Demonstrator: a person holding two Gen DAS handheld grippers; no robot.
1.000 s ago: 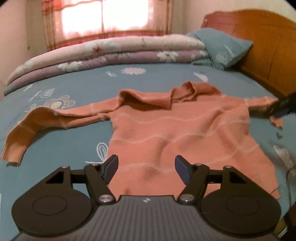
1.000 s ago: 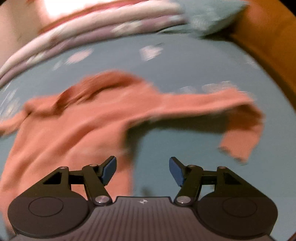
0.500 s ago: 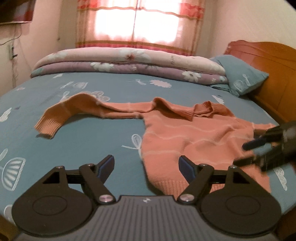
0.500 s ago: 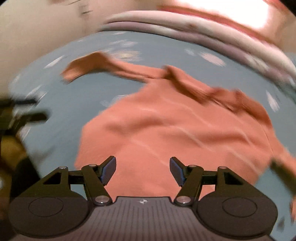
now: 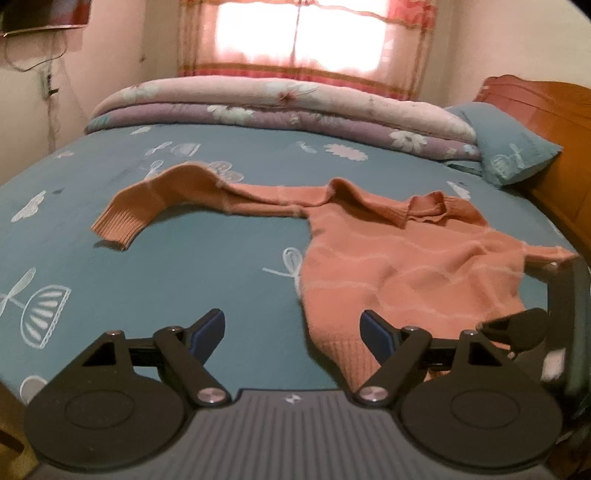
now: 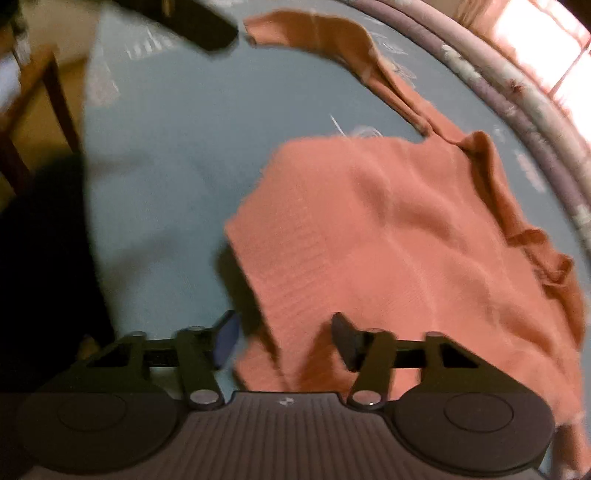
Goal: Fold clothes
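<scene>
An orange knit sweater (image 5: 399, 258) lies spread on the blue bed sheet (image 5: 184, 273), its left sleeve (image 5: 155, 206) stretched out to the left. My left gripper (image 5: 291, 332) hovers over the sweater's near left hem corner. Its jaws are opening, and the hem edge shows just inside the right finger, not pinched. My right gripper (image 6: 284, 332) points down at the hem (image 6: 280, 295). Its jaws are closing with the hem fabric between them, and the left pad still stands off the cloth. The right gripper (image 5: 535, 332) also shows at the right edge of the left wrist view.
Folded floral quilts (image 5: 277, 107) are stacked along the far side of the bed, with a blue pillow (image 5: 506, 147) and a wooden headboard (image 5: 546, 122) at the right. A curtained window (image 5: 303, 33) is behind. A wooden frame (image 6: 44, 96) stands beside the bed.
The right gripper swung over and dropped onto the sweater's near hem, rolling as it went, and its jaws narrowed. The left gripper shifted towards the left hem corner, its jaws slightly wider.
</scene>
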